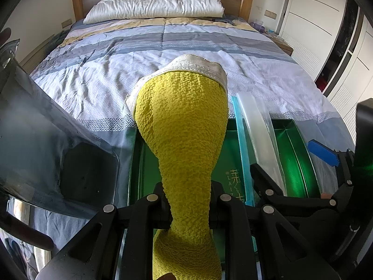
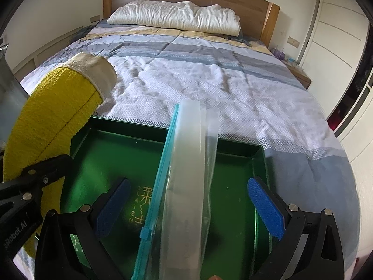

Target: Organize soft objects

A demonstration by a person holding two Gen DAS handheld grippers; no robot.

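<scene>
My left gripper (image 1: 190, 207) is shut on a yellow textured cloth with a white hem (image 1: 184, 126), which stands up from the jaws above a green box; the cloth also shows in the right wrist view (image 2: 53, 116). My right gripper (image 2: 190, 210) is open, its blue pads (image 2: 267, 207) on either side of a clear zip bag with a teal slider strip (image 2: 186, 175). The bag rises between the fingers without touching them, and the hold on it is hidden below the frame. The bag also shows in the left wrist view (image 1: 256, 135).
An open green box (image 2: 235, 210) with gold lettering lies on the bed's near end under both grippers. The bed has a striped grey-blue quilt (image 2: 198, 70), a white pillow (image 2: 177, 16) and a wooden headboard. A dark translucent sheet (image 1: 46, 140) is at left. Wardrobe doors stand right.
</scene>
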